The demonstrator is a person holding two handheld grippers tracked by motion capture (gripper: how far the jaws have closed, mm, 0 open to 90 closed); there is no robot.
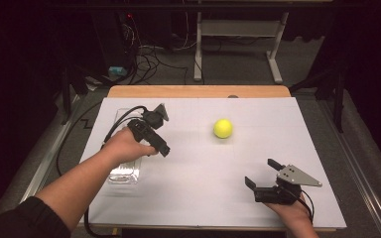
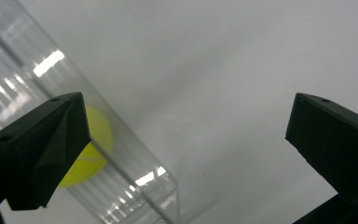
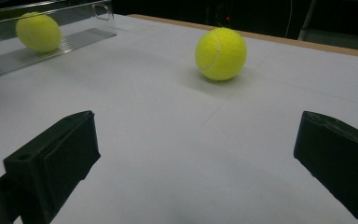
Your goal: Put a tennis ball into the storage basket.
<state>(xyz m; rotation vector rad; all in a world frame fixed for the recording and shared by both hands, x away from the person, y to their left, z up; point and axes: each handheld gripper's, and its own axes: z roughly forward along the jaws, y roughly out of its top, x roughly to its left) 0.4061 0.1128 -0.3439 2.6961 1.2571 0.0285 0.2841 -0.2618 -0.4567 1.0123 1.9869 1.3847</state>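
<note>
Hovering right claw (image 3: 196, 154) wide | tennis ball (image 3: 221, 53) ahead, apart | left claw (image 2: 182, 140) wide

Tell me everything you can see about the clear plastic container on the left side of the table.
The clear container is a long, transparent, rectangular box, plastic by its look, with a ribbed base. It lies flat on the white table cover, partly under the person's left hand. A yellow tennis ball sits inside it.

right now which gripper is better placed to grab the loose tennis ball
Right. The right gripper is open and faces the loose tennis ball across bare table, while the left gripper hangs over the clear container.
</note>
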